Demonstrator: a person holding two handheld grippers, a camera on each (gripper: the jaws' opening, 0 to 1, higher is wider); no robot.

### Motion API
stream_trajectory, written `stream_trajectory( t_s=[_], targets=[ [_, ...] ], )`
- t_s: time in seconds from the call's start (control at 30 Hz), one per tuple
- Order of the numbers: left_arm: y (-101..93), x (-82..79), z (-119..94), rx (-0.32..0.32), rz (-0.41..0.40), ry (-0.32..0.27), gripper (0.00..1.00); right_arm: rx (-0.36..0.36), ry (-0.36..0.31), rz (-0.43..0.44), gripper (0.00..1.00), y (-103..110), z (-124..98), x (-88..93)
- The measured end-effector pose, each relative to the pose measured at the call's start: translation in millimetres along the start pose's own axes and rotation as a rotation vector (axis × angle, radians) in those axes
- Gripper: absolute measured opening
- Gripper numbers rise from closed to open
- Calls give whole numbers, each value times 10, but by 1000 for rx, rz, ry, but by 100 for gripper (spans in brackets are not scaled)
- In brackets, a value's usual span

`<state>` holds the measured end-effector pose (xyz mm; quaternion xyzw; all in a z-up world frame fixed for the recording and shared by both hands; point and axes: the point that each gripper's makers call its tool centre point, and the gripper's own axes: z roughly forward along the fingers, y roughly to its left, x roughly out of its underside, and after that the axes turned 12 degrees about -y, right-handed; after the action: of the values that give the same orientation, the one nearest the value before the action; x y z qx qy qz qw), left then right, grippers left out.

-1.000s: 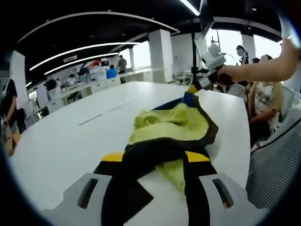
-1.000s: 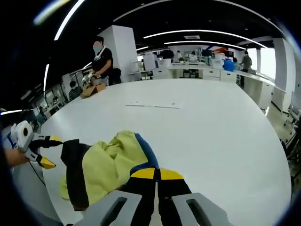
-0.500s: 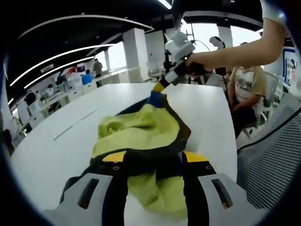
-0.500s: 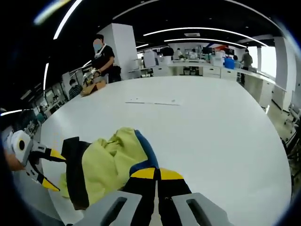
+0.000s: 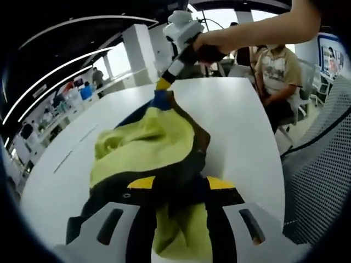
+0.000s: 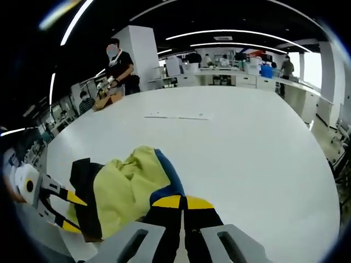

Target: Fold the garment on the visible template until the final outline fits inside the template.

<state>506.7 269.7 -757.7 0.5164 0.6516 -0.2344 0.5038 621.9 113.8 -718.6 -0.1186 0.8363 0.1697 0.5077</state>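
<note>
We saw the garment (image 5: 153,148) bunched in a heap on the white table (image 6: 247,142), its yellow-green fabric crumpled and edged with black and a strip of blue. In the left gripper view, the left claw (image 5: 176,186) stood with its jaws apart, the cloth lying between them; we could not tell whether it gripped. In the right gripper view, the right claw (image 6: 181,204) was pinched tight on the blue-and-black edge of the garment. Farther off, a seated person (image 5: 277,71) waited beside the table.
</note>
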Motion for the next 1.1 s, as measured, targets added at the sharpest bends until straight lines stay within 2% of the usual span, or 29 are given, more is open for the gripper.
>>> stream_trajectory(
  t_s=[0.07, 0.23, 0.27, 0.33, 0.4, 0.47, 0.57, 0.67, 0.77, 1.1],
  targets=[
    [21, 34, 19, -5, 10, 15, 27, 1, 2, 3, 0, -7, 5, 5],
    [115, 42, 34, -37, -62, 16, 14, 3, 8, 0, 0, -12, 16, 21],
    [120, 44, 36, -37, -81, 17, 11, 2, 9, -2, 0, -11, 18, 22],
    [100, 0, 48, -34, -172, -10, 0, 2, 10, -2, 0, -10, 24, 24],
    [152, -8, 40, -54, -171, -15, 0, -1, 11, -2, 0, -10, 31, 26],
    [165, -39, 40, -63, -226, -36, 0, 0, 9, 3, 0, -13, 34, 29],
    [198, -54, 21, -73, -258, -47, 0, -1, 9, 5, 0, -14, 34, 30],
    [247, -117, -17, -86, -277, -69, 0, -9, 3, 2, 0, -3, 26, 15],
    [315, -206, -35, -107, -338, -97, 0, -19, -4, -5, 0, 18, 10, -8],
    [719, -525, -228, -178, -345, -185, 0, -44, -56, -14, 0, 52, -1, -226]
  ],
)
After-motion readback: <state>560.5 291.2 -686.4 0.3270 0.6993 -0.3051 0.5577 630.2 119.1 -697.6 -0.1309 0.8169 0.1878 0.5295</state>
